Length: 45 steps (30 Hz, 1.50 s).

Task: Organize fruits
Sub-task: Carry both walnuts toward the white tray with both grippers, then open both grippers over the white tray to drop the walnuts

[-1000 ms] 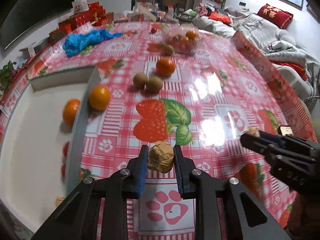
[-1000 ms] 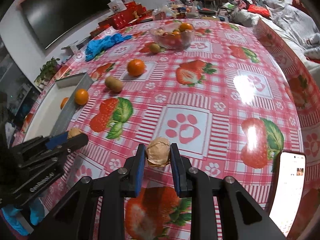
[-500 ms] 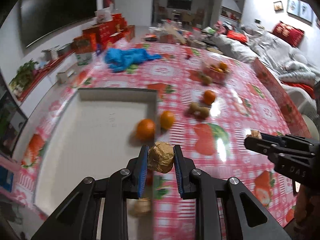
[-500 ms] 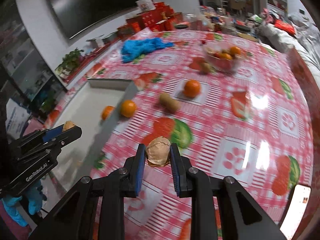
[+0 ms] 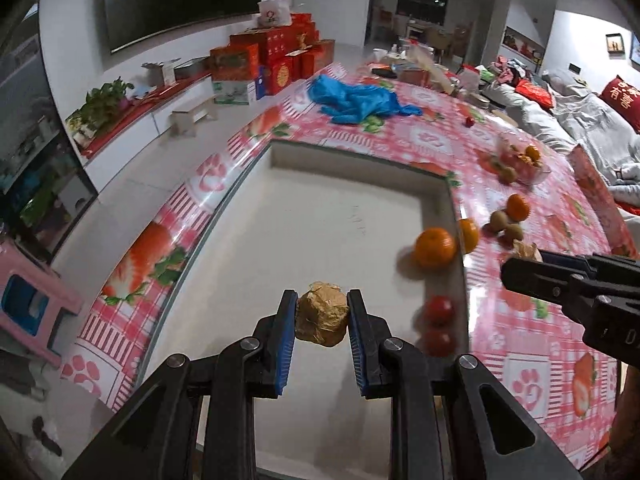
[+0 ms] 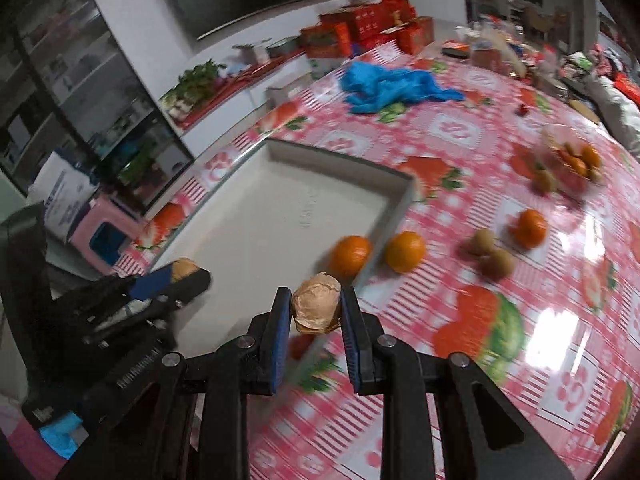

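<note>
The left gripper point(image 5: 322, 316) is clamped on a gold-foil-wrapped ball point(image 5: 322, 314), both blue pads pressing its sides, and hangs over the pale floor of the white tray point(image 5: 320, 216). The right gripper point(image 6: 312, 310) pinches a tan paper-wrapped ball point(image 6: 317, 309) the same way, above the tray's near right wall (the wrapping is crumpled, so what is inside cannot be told).

In the left wrist view one orange point(image 5: 435, 248) lies inside the tray against its right wall, with two small red fruits point(image 5: 439, 309) nearer the camera along the same wall. A second orange point(image 5: 469, 235) sits just outside that wall on the strawberry-print tablecloth point(image 5: 520, 360). Further out lie two kiwis point(image 5: 506, 224), touching each other, and a third orange point(image 5: 518, 206) just behind them. A clear bowl of fruit point(image 5: 520, 158) stands well beyond, and a heap of blue plastic point(image 5: 360, 100) lies past the tray's far wall.
</note>
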Motion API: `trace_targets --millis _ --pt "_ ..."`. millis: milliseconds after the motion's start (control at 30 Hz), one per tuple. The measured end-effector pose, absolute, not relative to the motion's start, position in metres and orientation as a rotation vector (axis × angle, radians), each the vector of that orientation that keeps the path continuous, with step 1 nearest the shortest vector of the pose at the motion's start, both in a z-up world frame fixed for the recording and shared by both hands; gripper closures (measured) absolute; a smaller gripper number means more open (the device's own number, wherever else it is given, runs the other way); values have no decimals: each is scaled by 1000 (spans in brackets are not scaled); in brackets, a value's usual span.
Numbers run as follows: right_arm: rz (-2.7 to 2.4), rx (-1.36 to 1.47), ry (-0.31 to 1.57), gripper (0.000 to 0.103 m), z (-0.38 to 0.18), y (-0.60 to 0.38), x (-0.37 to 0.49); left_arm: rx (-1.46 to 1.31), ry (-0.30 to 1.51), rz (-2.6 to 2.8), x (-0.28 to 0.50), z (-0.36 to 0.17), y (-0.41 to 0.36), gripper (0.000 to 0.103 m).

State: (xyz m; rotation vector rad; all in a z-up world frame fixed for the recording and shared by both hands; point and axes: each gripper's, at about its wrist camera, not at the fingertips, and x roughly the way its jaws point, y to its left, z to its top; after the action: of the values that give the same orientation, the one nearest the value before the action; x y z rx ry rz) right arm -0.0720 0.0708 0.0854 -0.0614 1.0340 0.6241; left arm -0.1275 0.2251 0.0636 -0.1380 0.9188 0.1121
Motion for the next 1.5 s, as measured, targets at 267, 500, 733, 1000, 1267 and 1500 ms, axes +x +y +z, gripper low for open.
trace_targets --millis 267,500,733,1000,1267,1500 --pt "653 -109 1097 76 69 109 -65 -168 955 122 -125 46 240 77" --pt "650 -120 1133 76 58 120 -63 -170 971 129 -123 39 244 77" --pt "661 -128 1159 64 55 124 -63 -172 984 141 -124 35 246 77" --pt "672 -129 1144 29 63 122 -66 -195 959 193 -128 38 250 6" --pt "643 -42 1099 16 93 99 -56 -220 956 137 -124 57 244 6" --pt "600 43 979 10 147 52 -42 -298 883 43 -121 95 225 6"
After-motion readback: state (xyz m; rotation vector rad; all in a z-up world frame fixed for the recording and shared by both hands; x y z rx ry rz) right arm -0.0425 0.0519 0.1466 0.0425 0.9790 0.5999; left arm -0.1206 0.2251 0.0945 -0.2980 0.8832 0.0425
